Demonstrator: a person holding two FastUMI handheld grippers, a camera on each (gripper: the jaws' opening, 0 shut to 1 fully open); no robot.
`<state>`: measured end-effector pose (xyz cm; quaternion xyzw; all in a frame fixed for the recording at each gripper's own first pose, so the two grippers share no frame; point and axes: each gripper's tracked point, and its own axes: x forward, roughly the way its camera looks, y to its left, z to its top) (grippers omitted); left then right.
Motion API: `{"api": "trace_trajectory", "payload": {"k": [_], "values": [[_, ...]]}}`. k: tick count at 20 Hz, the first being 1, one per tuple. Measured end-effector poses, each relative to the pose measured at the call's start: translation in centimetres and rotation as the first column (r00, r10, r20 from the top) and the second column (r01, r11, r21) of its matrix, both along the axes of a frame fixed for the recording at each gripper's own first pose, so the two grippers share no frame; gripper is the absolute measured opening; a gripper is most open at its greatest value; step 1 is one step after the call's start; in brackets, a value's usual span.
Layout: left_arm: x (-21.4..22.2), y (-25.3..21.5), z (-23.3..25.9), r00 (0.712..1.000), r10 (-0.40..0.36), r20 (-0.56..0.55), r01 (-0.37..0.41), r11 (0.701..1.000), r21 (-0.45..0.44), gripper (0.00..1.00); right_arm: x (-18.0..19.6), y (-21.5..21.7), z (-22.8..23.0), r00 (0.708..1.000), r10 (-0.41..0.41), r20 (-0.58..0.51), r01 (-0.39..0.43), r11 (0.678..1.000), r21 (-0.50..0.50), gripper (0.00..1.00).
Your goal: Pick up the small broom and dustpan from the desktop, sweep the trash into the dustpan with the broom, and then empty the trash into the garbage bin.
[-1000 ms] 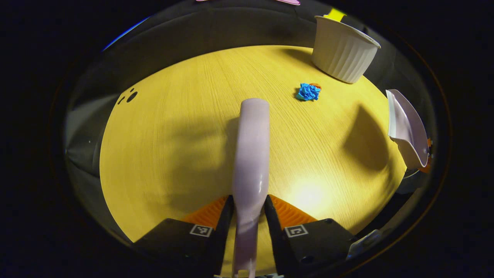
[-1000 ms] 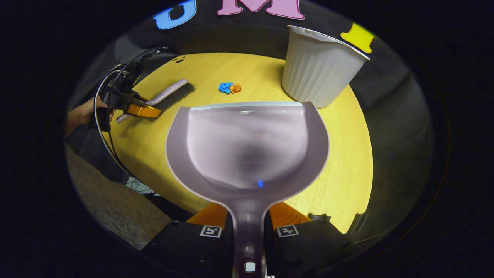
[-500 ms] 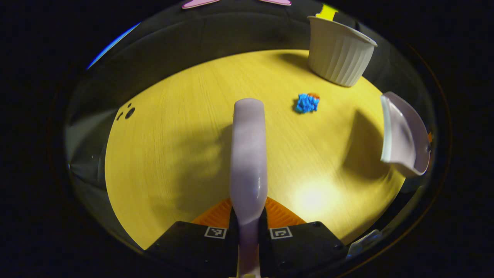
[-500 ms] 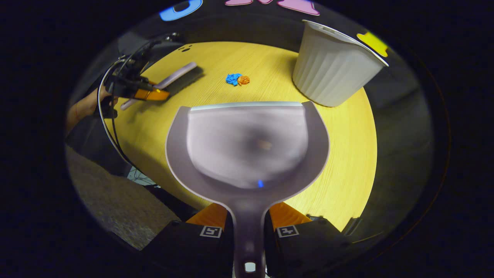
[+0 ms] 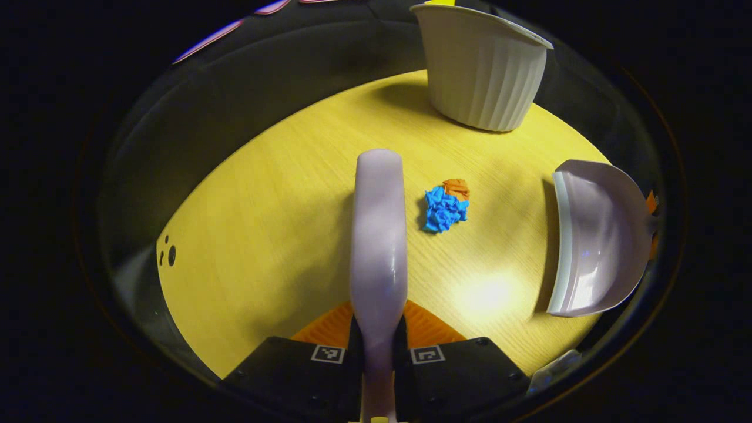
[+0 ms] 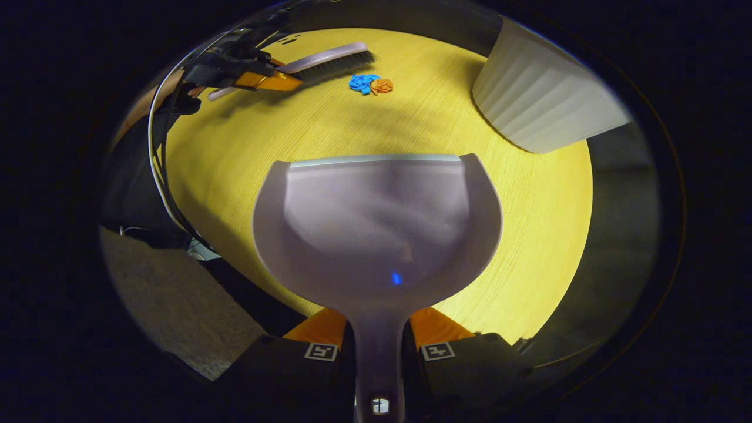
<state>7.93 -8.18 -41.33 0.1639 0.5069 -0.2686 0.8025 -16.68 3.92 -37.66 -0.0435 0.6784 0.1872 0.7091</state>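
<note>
Left gripper (image 5: 379, 343) is clamped on the handle of the small broom (image 5: 379, 235), both fingers pressed against its sides; the broom's pale back runs straight ahead over the yellow round table (image 5: 264, 223). Just beside the broom head, on its right in the left gripper view, lies the trash: a crumpled blue paper ball (image 5: 445, 209) touching a smaller orange paper ball (image 5: 456, 187), both on the table top. White ribbed bin (image 5: 482, 70) stands upright at the far edge of the table, beyond the trash. Right gripper (image 6: 379, 346) is closed on the dustpan (image 6: 376, 223) handle, fingers on either side; the pan's open lip faces forward toward the trash, well apart from it. In the left gripper view the dustpan (image 5: 593, 235) sits at the right edge of the table, mouth turned toward the trash; cannot tell if it touches the table. In the right gripper view the broom (image 6: 329, 59), the left gripper (image 6: 264, 79) and the bin (image 6: 540, 100) show at the far side, bristles near the blue ball (image 6: 363, 83) and orange ball (image 6: 382, 86).
</note>
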Motion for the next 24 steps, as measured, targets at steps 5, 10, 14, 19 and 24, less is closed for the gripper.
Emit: {"api": "trace_trajectory", "payload": {"k": [5,10,14,19,24], "values": [[-0.8,-2.9,-0.8,0.991,-0.130,-0.045,0.129,0.991,-0.020,0.26,1.2,0.2,-0.5,1.000,0.002,0.018,-0.002,1.000,0.012,0.37],[-3.7,-6.3,0.8,0.964,-0.248,-0.098,0.235,0.964,-0.127,0.28,2.7,0.5,-1.4,0.997,0.049,0.057,-0.051,0.998,0.023,0.36],[-6.9,-9.0,2.5,0.911,-0.377,-0.169,0.334,0.913,-0.233,0.26,2.5,0.3,-1.9,0.996,0.045,0.075,-0.048,0.998,0.047,0.33],[-10.8,-11.2,5.3,0.874,-0.362,-0.323,0.239,0.901,-0.361,0.26,2.1,0.7,-2.7,0.992,0.010,0.124,-0.019,0.997,0.070,0.37],[-10.4,-9.7,7.9,0.942,-0.224,-0.250,0.110,0.910,-0.400,0.26,2.0,1.6,-2.9,0.978,-0.122,0.169,0.106,0.989,0.099,0.41]]}}
